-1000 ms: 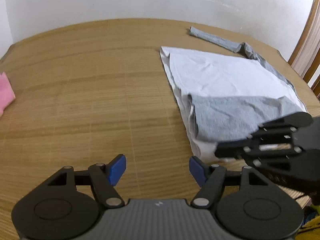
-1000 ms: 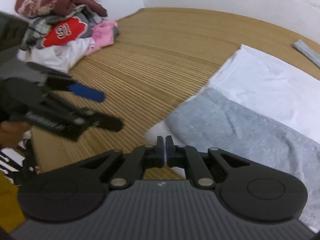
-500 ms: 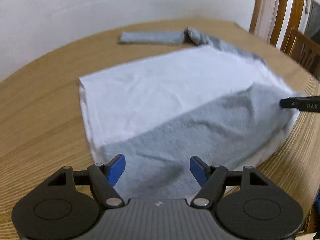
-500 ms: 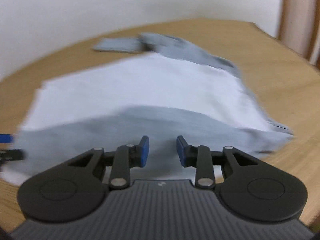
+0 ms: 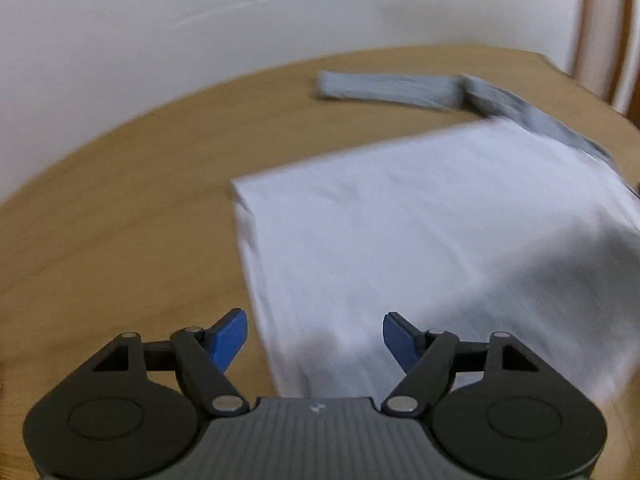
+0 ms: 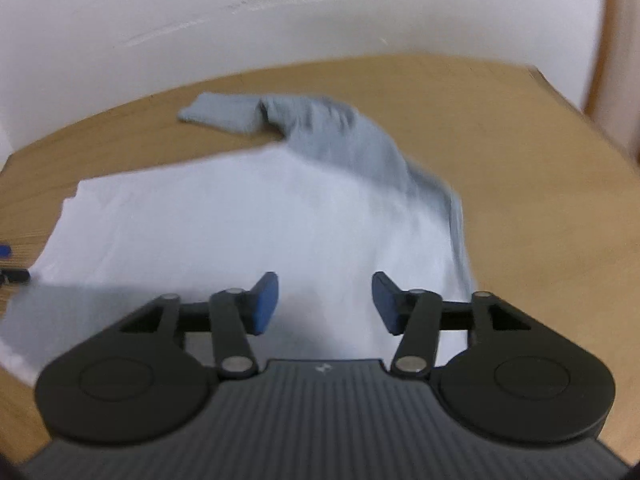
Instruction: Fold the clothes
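A white shirt (image 5: 400,232) (image 6: 224,224) with grey sleeves lies flat on the wooden table (image 5: 120,200). One grey sleeve (image 5: 392,88) (image 6: 320,132) stretches out past its far edge. A second grey sleeve (image 6: 72,312) lies folded over the near part of the body. My left gripper (image 5: 314,338) hovers over the shirt's left edge, its jaws opening and nothing between them. My right gripper (image 6: 324,304) hangs above the shirt's near right part, its jaws opening too, with nothing held. The left gripper's fingertips (image 6: 12,274) show at the far left of the right wrist view.
A white wall (image 5: 240,20) runs behind the table. Wooden chair or door parts (image 5: 600,32) stand at the far right. Bare wood (image 6: 540,200) lies right of the shirt and to its left (image 5: 100,260).
The right gripper has gone from shut to open and swung from the shirt's left corner over its right part. The left gripper moved from bare wood onto the shirt's left edge.
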Motion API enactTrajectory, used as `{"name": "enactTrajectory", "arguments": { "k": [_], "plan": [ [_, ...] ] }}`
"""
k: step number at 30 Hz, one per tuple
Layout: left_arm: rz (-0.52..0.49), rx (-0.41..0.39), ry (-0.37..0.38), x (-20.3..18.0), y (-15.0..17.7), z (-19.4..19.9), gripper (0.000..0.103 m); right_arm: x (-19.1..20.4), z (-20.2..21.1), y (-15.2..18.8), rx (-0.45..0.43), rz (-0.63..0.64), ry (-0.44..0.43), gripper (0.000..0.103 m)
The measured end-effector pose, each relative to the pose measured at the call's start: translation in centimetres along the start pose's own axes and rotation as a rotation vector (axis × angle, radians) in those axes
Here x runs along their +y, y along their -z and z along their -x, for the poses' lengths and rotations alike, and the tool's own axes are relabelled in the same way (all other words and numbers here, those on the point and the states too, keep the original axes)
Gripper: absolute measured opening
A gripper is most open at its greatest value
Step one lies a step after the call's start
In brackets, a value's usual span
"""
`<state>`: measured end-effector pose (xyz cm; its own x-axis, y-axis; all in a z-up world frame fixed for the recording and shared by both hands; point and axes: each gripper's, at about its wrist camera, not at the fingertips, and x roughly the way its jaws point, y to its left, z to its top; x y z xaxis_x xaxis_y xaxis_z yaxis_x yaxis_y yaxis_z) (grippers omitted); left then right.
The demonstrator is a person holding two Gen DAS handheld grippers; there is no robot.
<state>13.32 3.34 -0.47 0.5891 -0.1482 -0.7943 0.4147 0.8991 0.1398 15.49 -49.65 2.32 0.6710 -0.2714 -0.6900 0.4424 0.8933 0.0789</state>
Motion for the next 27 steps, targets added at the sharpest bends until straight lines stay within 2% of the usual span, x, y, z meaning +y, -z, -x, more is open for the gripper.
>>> {"name": "enactTrajectory", "arguments": {
  "k": [4,7,14,16,22,25,26,27],
  "plan": [
    [0.101,0.063,-0.052,1.0,-4.3,-4.0,0.079,-2.2,-5.4,-5.3,0.013,0.115,-0.035,0.06],
    [0.128,0.111,-0.097,1.4,-6.7,-7.0,0.079,-3.5,-9.1,-8.7,0.028,0.155,-0.08,0.061],
    [0.182,0.182,-0.106,2.6,-9.3,-11.5,0.079,-5.3,-17.6,-14.2,0.063,0.236,-0.123,0.061],
    [0.17,0.186,-0.108,2.6,-9.7,-12.3,0.083,-5.3,-19.7,-15.4,0.083,0.251,-0.151,0.061],
    [0.168,0.167,-0.112,2.8,-10.5,-13.1,0.089,-4.8,-23.4,-16.0,0.133,0.278,-0.164,0.061],
    [0.172,0.148,-0.11,3.1,-10.4,-13.4,0.093,-4.9,-23.8,-15.8,0.105,0.247,-0.191,0.063],
    [0.178,0.14,-0.09,3.3,-10.5,-13.4,0.092,-4.8,-23.8,-15.7,0.098,0.253,-0.191,0.063],
    [0.194,0.135,-0.058,3.5,-10.5,-13.4,0.084,-4.6,-23.7,-15.6,0.09,0.261,-0.191,0.061]
  ]
}}
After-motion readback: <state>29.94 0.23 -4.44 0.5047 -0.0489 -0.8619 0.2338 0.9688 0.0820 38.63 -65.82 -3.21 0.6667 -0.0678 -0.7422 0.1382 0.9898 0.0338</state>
